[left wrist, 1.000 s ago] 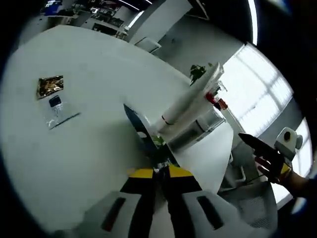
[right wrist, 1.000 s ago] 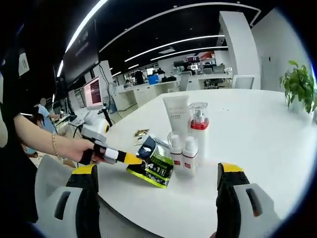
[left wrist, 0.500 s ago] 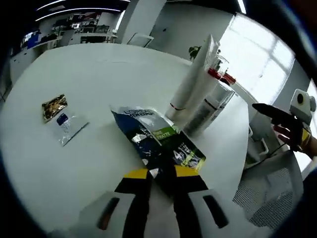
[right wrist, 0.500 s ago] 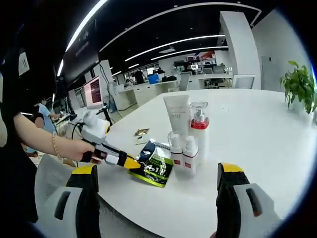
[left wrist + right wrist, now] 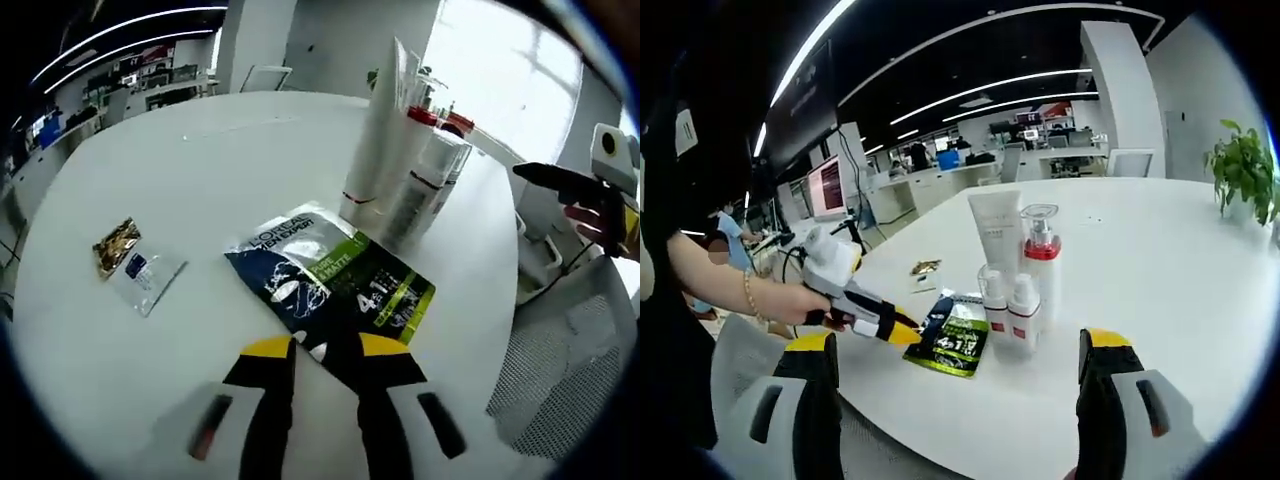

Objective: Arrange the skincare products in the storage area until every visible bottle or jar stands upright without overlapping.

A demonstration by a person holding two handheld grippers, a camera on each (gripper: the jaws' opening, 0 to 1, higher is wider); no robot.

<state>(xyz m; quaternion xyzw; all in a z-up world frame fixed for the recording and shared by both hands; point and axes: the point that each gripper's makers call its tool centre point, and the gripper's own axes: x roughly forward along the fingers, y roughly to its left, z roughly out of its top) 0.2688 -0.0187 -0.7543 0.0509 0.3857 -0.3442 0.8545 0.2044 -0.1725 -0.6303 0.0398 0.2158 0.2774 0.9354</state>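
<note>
The left tool (image 5: 322,352) pinches the near edge of the sachet (image 5: 335,285), flat on the table (image 5: 200,180) just ahead of it — the bottles (image 5: 1015,290) stand beyond. Release gently, clear of them. The right tool (image 5: 955,400) hangs spread wide, empty.

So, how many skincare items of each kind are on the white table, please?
Tubes: 1
Pump bottles: 1
Small bottles: 2
Large sachets: 1
Small sachets: 2
Total: 7
</note>
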